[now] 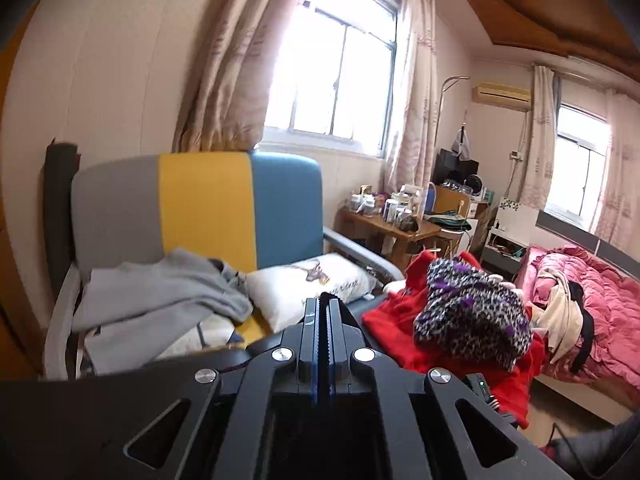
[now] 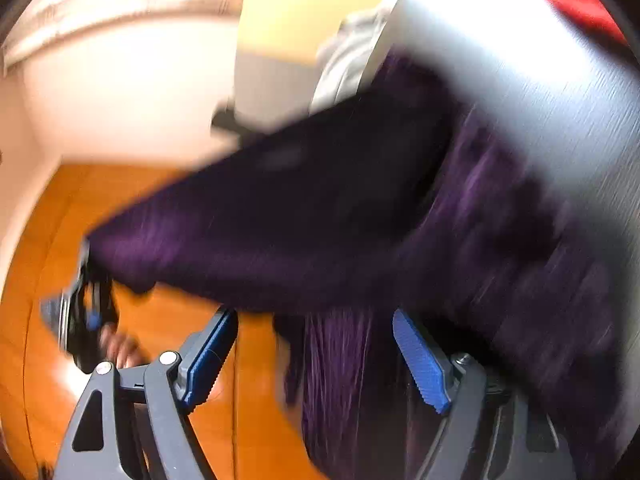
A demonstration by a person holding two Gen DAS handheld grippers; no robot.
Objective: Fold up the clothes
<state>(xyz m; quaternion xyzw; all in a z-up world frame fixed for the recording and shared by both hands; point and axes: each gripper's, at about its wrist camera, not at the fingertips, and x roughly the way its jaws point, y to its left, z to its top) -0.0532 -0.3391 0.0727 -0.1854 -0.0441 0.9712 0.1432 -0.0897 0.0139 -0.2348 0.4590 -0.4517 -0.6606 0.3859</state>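
Left gripper (image 1: 325, 308), jaws pressed together on nothing. Beyond its tips, a white pillow (image 1: 308, 286); to their right, a leopard-print garment (image 1: 472, 312) on red cloth (image 1: 396, 320). Right gripper (image 2: 316, 356), jaws spread wide; a blurred purple garment (image 2: 320, 216) hangs between and ahead.

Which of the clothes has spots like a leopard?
The fuzzy purple, black and white one, lying on top of the red garment. The grey one on the chair is plain, with no spots.
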